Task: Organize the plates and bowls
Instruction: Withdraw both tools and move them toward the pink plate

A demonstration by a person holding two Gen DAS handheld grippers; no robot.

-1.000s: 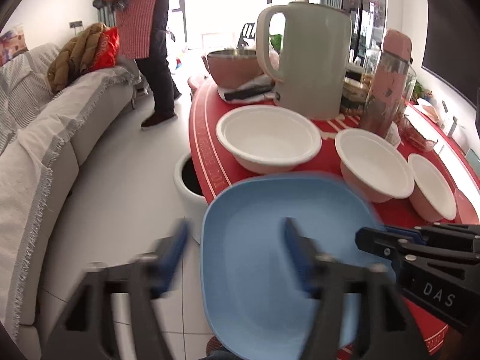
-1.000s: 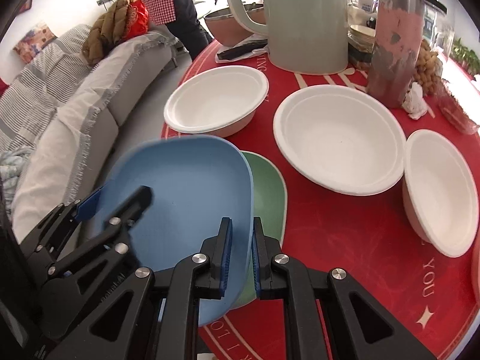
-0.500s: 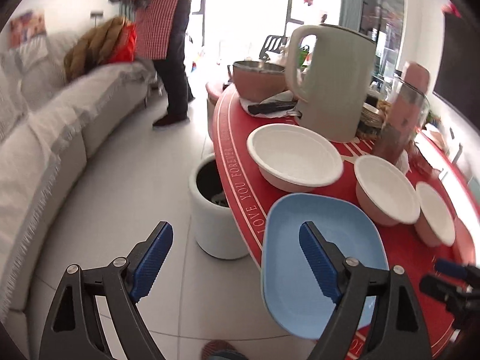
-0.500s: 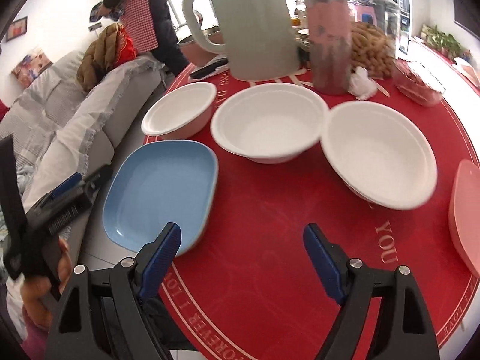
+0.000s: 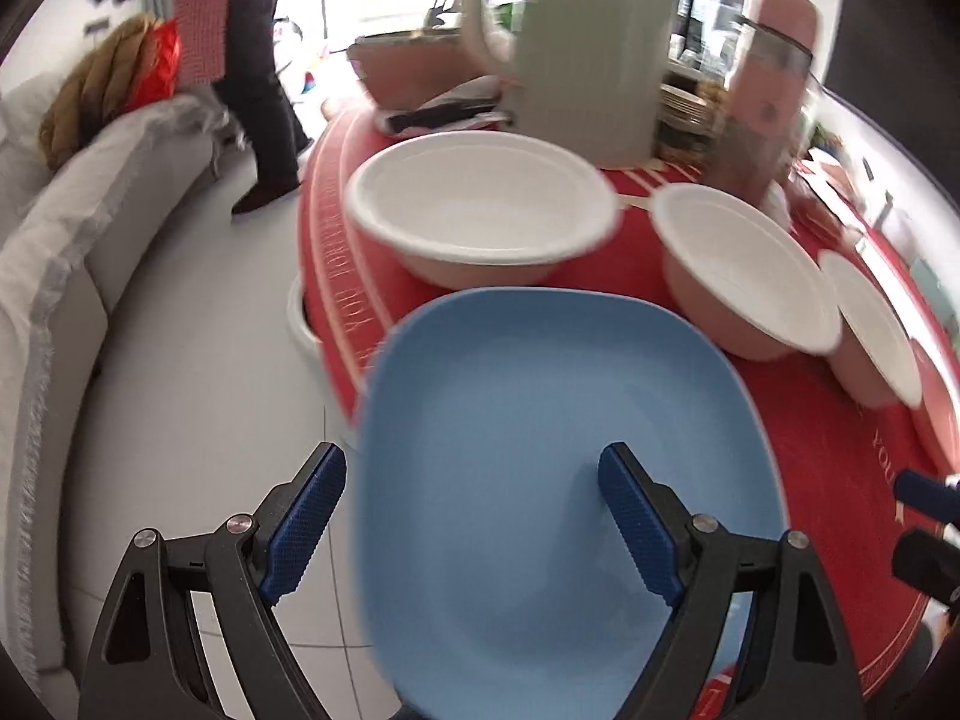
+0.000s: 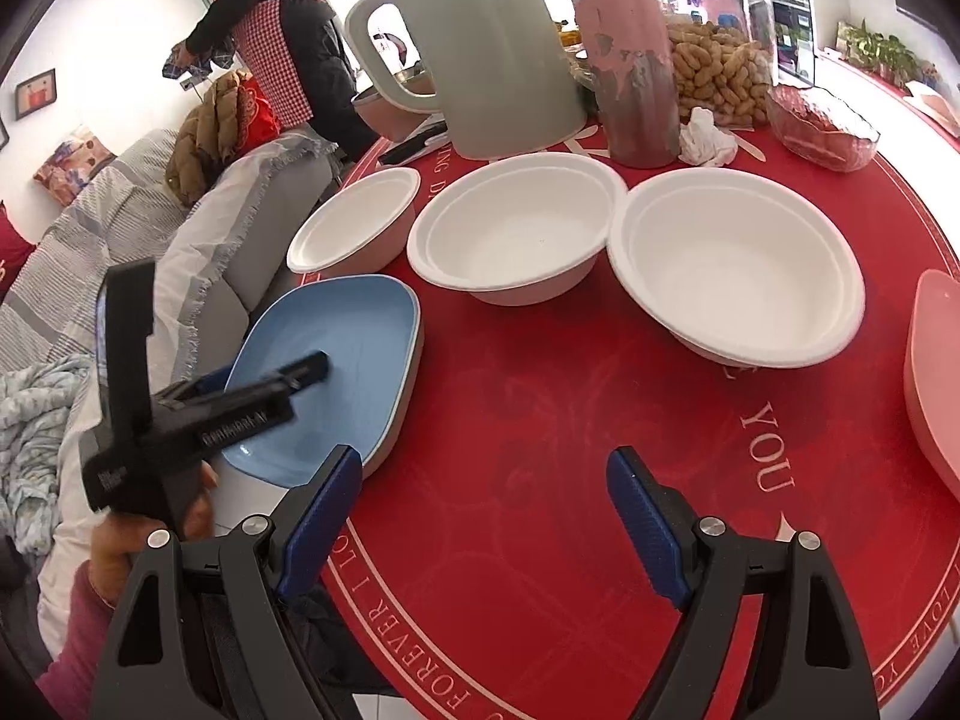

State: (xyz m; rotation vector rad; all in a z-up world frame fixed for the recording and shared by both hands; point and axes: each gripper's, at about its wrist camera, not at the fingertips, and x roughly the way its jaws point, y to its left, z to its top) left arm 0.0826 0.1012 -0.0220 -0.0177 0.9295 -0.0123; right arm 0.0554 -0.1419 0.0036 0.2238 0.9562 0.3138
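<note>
A blue plate (image 5: 558,450) lies at the near left edge of the round red table (image 6: 570,420); it also shows in the right wrist view (image 6: 336,360). My left gripper (image 5: 474,516) is open, its jaws straddling the plate's left rim, one finger over the plate. Three white bowls stand in a row behind: left (image 6: 354,222), middle (image 6: 516,228), right (image 6: 738,258). My right gripper (image 6: 486,516) is open and empty over bare red cloth. A pink plate (image 6: 936,372) lies at the right edge.
A grey-green kettle (image 6: 492,48), a pink-lidded jar (image 6: 630,60), a peanut jar (image 6: 720,60) and a red snack bag (image 6: 822,126) stand at the back. A grey sofa (image 5: 72,252) is left. A person in a checked apron (image 6: 264,30) stands beyond.
My right gripper let go of the blue plate, opened and drew back to the right. The blue plate now lies flat, covering the green plate. My left gripper pulled back, then closed in on the plate again.
</note>
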